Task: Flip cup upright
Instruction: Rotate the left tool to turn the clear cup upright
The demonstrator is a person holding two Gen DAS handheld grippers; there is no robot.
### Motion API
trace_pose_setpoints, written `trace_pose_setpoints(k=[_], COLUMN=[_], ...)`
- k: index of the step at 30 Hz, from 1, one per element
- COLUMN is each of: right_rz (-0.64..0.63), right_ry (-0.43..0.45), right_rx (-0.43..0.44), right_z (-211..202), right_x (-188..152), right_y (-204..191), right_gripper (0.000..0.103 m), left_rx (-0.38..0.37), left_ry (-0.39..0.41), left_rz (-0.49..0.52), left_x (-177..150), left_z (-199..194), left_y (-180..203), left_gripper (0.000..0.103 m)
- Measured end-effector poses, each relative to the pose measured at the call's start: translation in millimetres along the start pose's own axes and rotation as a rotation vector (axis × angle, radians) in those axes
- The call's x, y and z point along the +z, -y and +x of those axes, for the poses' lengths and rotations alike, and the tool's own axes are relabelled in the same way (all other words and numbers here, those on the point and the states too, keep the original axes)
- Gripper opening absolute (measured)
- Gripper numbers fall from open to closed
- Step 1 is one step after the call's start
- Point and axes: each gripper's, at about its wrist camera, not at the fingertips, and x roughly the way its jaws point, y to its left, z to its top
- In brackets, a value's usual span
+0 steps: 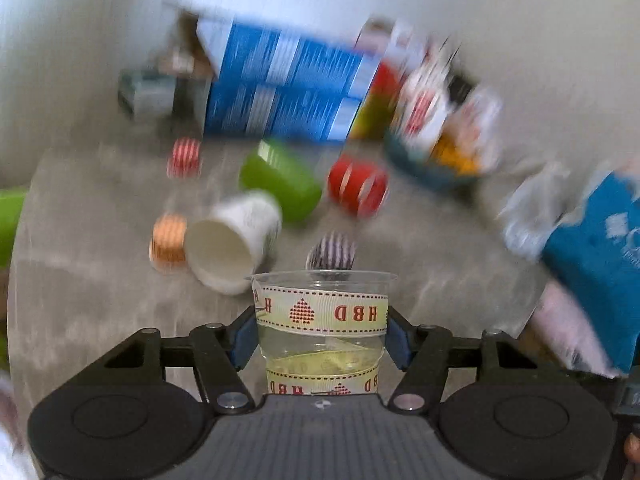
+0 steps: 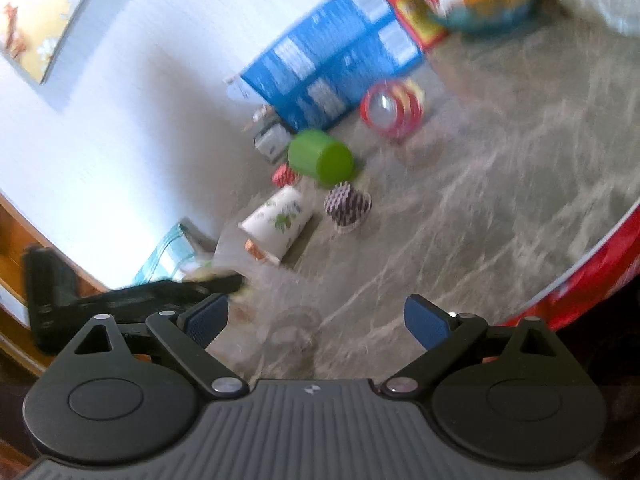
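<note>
The left wrist view is taken low and close above the marbled table (image 1: 440, 300), facing the wall. The right wrist view is tilted, set higher and farther back. The green cup (image 1: 280, 180) (image 2: 320, 158) and blue box (image 1: 288, 84) (image 2: 336, 76) are shared by both views.

Left gripper (image 1: 322, 334) clamping clear ribbon-wrapped cup (image 1: 321, 312) upright, white paper cup (image 1: 232, 242) lying beyond

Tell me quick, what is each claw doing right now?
Left claw: closed on the clear plastic cup, which has ribbon inside.
Right claw: open, holding nothing.
</note>
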Motion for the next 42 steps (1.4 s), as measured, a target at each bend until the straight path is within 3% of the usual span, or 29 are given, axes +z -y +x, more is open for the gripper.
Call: trace_pose_setpoints(k=[2,4,7,10,14,19,21,25,29,42], right_rz=[-0.06,-0.084,-0.113,-0.072,-0.031,0.02,0.021,0.027,0.006,-0.052], right_ry=[0.054,0.105,0.154,0.198,0.278,0.364,0.378,0.368,0.36,0.343], right_rx=[-0.023,-0.026,-0.019,-0.03,-0.039,-0.041,-0.05,-0.054,-0.063,-0.032], right_z=[-6.2,-10.8,-10.0,-7.9,-13.6,-31.5,-36.2,-39.9,-41.3,-45.0], right_x=[-4.8,-11.3,-21.7,-33.2,-49.3,-67.4,-75.5,-90.0,-101.1,-124.0], right_y=[-8.8,-14.4,-18.3,-10.6,-1.3,9.4,11.2,15.1,15.7,5.3], right_gripper=[0.097,0.101,0.102,0.102,0.102,0.102,0.102,0.102,0.102,0.102], left_rx=[-0.027,-0.007,0.122,0.251,0.273,0.361,0.362,0.387,0.389,0.371], left_ry=[0.064,0.212,0.454,0.611,0.636,0.687,0.671,0.708,0.687,0.76], left_rz=[0.021,0.078,0.147,0.175,0.085,0.152,0.166,0.237,0.221,0.226], left_x=[-4.1,-13.8,-39.3,-71.8,-93.3,-123.2,-127.4,-137.2,-144.6,-160.2], left_z=[-5.6,-17.9,-30.6,-25.7,-6.5,13.1,22.4,18.3,18.8,21.1], left_y=[-3.5,-1.9,7.5,23.3,27.0,38.5,38.1,49.6,48.4,37.6], left_gripper=[0.065,0.065,0.065,0.065,0.064,0.064,0.062,0.062,0.062,0.062])
